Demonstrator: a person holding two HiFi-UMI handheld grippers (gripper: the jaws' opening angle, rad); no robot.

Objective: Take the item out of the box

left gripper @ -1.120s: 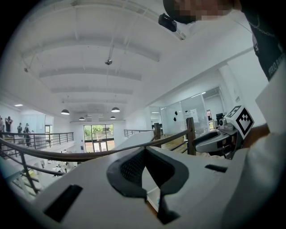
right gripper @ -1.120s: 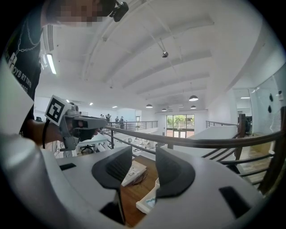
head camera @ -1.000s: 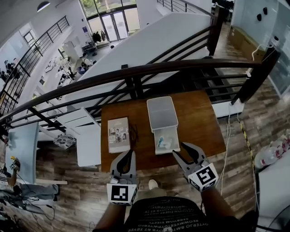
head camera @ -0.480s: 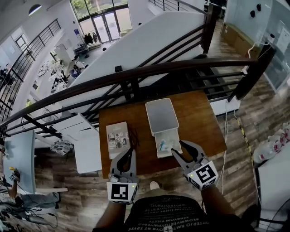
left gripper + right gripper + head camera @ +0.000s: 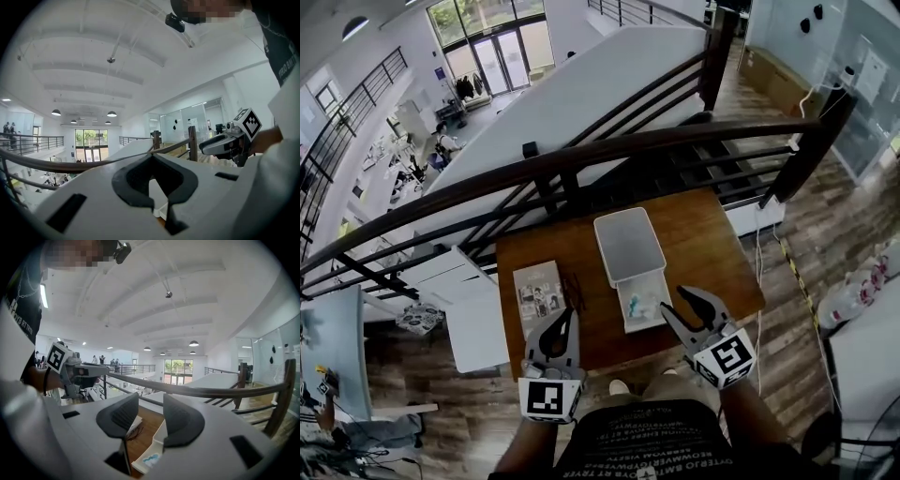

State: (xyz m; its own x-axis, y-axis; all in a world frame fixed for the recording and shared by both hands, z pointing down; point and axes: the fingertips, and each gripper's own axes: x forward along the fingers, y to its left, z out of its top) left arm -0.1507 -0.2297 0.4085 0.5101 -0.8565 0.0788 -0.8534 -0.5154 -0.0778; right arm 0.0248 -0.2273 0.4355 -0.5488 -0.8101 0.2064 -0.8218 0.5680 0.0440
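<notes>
A dark curved railing [image 5: 694,136] runs across beyond a brown wooden table [image 5: 712,253], with an open hall far below it. On the table, near the middle, lies a white box [image 5: 628,244] in 2 parts set end to end: the farther part is a plain flat white slab, and the nearer part is an open tray facing up. To the left of the box, well apart from it, a booklet [image 5: 538,298] lies flat with pictures on its cover, and a thin dark tangle [image 5: 574,292] (a cord or a pair of glasses, too small to tell) sits just beside its right edge.

The person holds both grippers level at the near edge of the table. The left gripper [image 5: 566,317] hangs by the near end of the booklet; its 2 jaws meet at the tips with nothing caught between them. Through the hollow behind the tips its own view shows only a corner of the box. The right gripper [image 5: 682,305] hangs just to the right of the open tray, apart from it, with its jaws spread fairly wide and nothing between them.

The item [image 5: 635,305] — a small pale thing with a bit of blue on it — lies inside the open tray, untouched by either gripper.
</notes>
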